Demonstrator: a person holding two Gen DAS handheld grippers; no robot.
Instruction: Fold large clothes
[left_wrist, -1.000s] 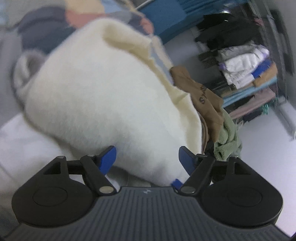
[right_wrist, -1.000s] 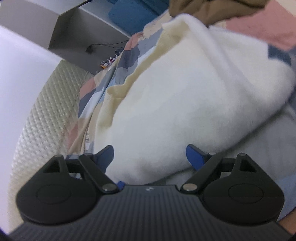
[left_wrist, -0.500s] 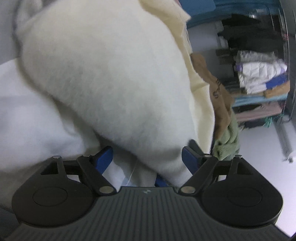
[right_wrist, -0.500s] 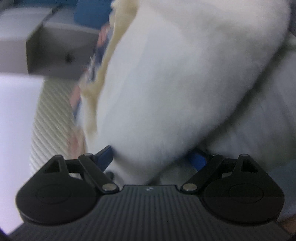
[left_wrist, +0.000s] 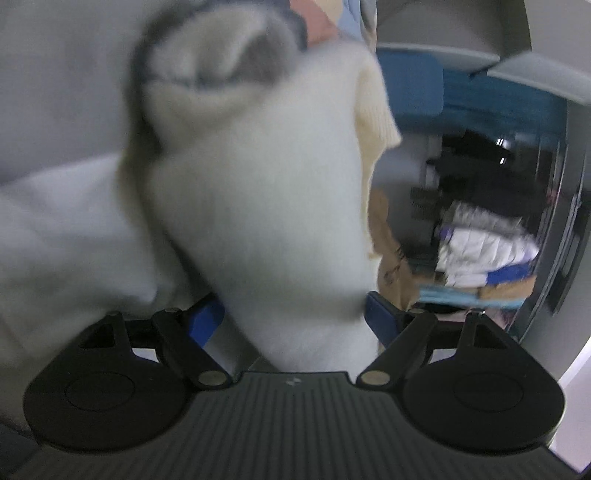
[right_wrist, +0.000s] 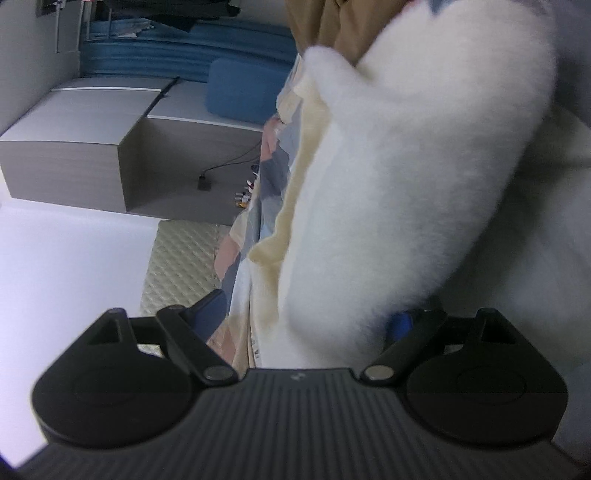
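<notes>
A thick cream fleece garment (left_wrist: 258, 206) fills the left wrist view, blurred, with a grey-lined hood or cuff opening (left_wrist: 221, 66) at the top. It hangs between the blue pads of my left gripper (left_wrist: 295, 321), whose jaws stand wide apart with the bulky cloth between them. In the right wrist view the same fleece garment (right_wrist: 406, 177) bulges up and to the right. My right gripper (right_wrist: 306, 314) also has its jaws wide apart, with the cloth's lower edge between them. Its right pad (right_wrist: 400, 325) is mostly hidden by the fleece.
A patchwork quilt (right_wrist: 269, 162) lies under the garment. A tan garment (left_wrist: 388, 236) lies to the right. Shelves with stacked clothes (left_wrist: 484, 251) stand at the right. A grey desk (right_wrist: 92, 147) and blue cushion (right_wrist: 243, 92) stand beyond. A quilted mat (right_wrist: 181, 258) lies below.
Both grippers have tilted and swung, carrying the fleece upward. The garment now stands more upright in both views, and its hood opening has come into the left view.
</notes>
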